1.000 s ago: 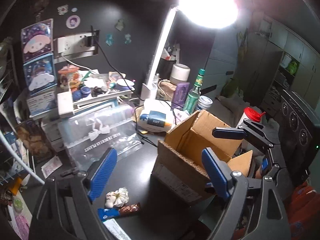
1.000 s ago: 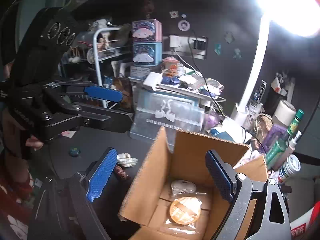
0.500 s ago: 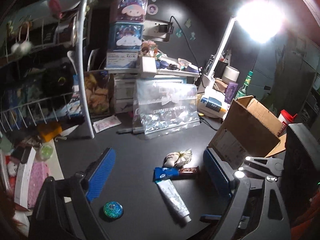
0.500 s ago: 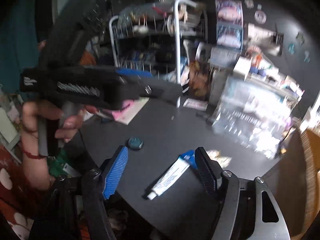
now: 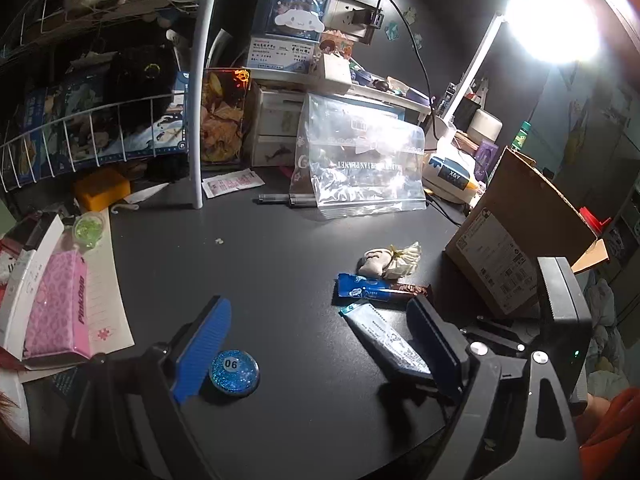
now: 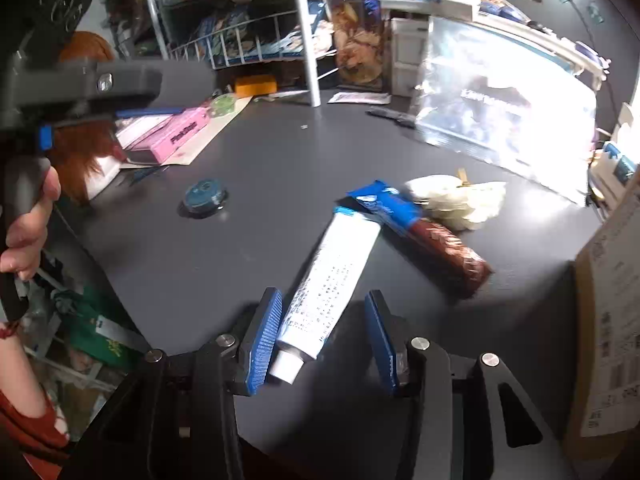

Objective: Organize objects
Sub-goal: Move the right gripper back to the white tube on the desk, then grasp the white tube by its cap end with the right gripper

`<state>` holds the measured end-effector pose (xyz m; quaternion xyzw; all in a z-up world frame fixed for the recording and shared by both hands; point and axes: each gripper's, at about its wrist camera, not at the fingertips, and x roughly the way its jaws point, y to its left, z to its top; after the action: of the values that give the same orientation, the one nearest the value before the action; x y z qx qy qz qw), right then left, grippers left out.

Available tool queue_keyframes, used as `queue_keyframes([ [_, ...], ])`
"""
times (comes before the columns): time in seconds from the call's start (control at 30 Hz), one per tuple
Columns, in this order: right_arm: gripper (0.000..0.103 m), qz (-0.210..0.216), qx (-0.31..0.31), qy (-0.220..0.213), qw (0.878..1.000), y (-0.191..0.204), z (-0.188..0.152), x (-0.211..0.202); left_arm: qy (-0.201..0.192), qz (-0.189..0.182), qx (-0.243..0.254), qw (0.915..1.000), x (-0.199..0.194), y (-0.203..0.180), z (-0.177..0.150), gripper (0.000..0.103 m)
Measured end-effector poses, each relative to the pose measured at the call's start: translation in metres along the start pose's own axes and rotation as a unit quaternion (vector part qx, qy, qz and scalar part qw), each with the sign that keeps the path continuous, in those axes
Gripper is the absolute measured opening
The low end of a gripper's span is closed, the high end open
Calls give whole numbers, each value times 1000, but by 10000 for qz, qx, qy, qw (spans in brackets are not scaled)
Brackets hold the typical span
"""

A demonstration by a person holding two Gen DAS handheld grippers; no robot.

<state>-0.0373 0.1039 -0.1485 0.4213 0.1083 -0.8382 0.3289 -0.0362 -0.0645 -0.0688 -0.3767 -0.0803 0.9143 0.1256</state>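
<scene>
On the dark desk lie a white tube (image 6: pixel 332 276), a blue-and-brown snack bar (image 6: pixel 416 232), a small cream cloth pouch (image 6: pixel 460 196) and a round blue glitter tin (image 6: pixel 204 196). My right gripper (image 6: pixel 324 336) is open, low over the desk, its jaws either side of the tube's cap end without closing on it. My left gripper (image 5: pixel 320 348) is open and empty; the glitter tin (image 5: pixel 234 370) lies beside its left finger, and the tube (image 5: pixel 384 340) and snack bar (image 5: pixel 380 290) lie towards its right finger. The cardboard box (image 5: pixel 520 236) stands at the right.
A clear zip bag (image 5: pixel 360 168) leans against the back clutter. A wire rack with a white post (image 5: pixel 198 120) stands at the left. A pink box (image 5: pixel 56 304) lies on paper at the left edge. A lit desk lamp (image 5: pixel 552 20) glares from the upper right.
Both grippers have swung left, away from the box. The right gripper has come down and narrowed its jaws around the tube's cap end. The left gripper has moved closer to the glitter tin.
</scene>
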Motion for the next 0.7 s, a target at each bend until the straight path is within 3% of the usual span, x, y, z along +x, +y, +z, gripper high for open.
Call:
queue_keyframes([
  [0.13, 39, -40, -14, 22, 10000, -9, -1, -4, 36, -31, -58, 10000, 4, 2, 0, 88],
  [0.27, 23, -44, -109, -13, 9999, -5, 2, -1, 82, -75, -57, 9999, 7, 0, 0, 88],
  [0.5, 22, 105, -177, -153, 9997, -3, 4, -4, 224, -213, -41, 9995, 13, -2, -1, 88],
  [0.7, 22, 368, -332, -386, 9980, 4, 12, -18, 327, -561, -73, 9979, 15, -8, -2, 88],
])
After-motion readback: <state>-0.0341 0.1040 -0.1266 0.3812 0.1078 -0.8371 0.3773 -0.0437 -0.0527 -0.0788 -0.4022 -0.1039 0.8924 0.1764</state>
